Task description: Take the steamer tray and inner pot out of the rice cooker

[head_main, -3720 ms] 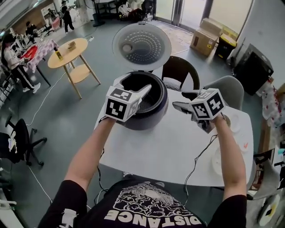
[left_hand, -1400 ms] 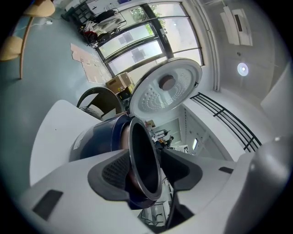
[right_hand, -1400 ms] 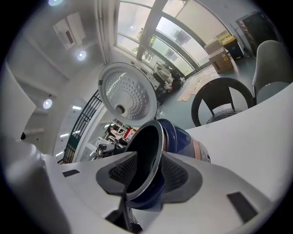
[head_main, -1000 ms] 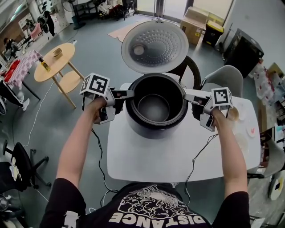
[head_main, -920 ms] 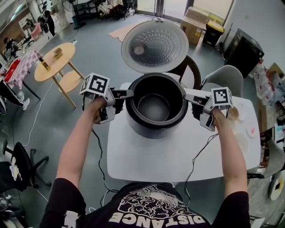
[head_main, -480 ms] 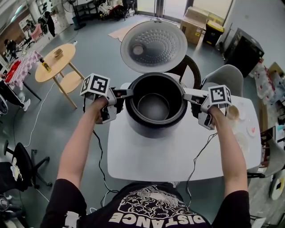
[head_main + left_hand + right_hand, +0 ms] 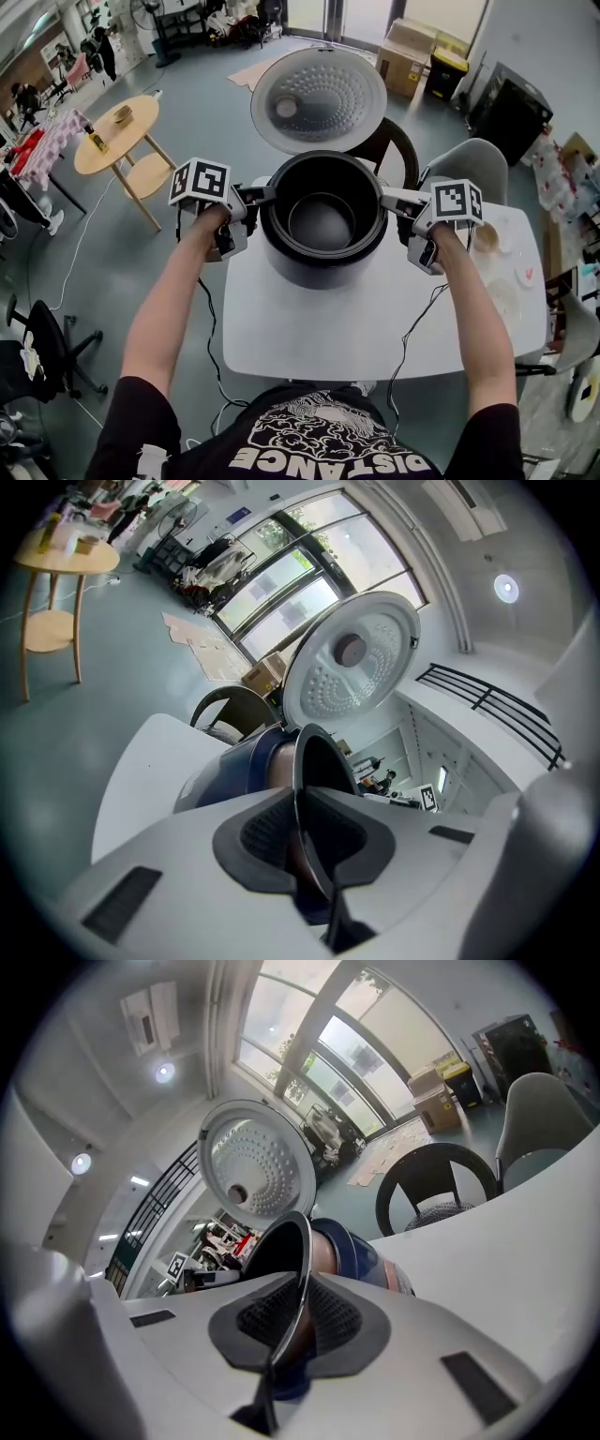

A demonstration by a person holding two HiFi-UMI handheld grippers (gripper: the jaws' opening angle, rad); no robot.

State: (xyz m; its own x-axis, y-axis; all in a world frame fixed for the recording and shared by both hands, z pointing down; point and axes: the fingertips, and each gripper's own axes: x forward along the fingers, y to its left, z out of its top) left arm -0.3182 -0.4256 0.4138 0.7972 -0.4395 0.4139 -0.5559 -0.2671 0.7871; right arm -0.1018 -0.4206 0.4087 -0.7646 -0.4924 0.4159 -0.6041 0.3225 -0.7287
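Rice cooker (image 7: pixel 323 267) is seen standing on the white table (image 7: pixel 375 328), with its round lid (image 7: pixel 319 100) swung up and back. The inner pot (image 7: pixel 322 220) is seated in the cooker, and in both gripper views a strip of its coppery outer wall is shown just above the blue housing. The thin rim of the pot is pinched at its left side by the left gripper (image 7: pixel 265 195), whose ribbed pads are pressed onto it from inside and outside. The opposite side of the rim is clamped in the same way by the right gripper (image 7: pixel 384 198). Both grippers are pointed inward, towards each other across the pot.
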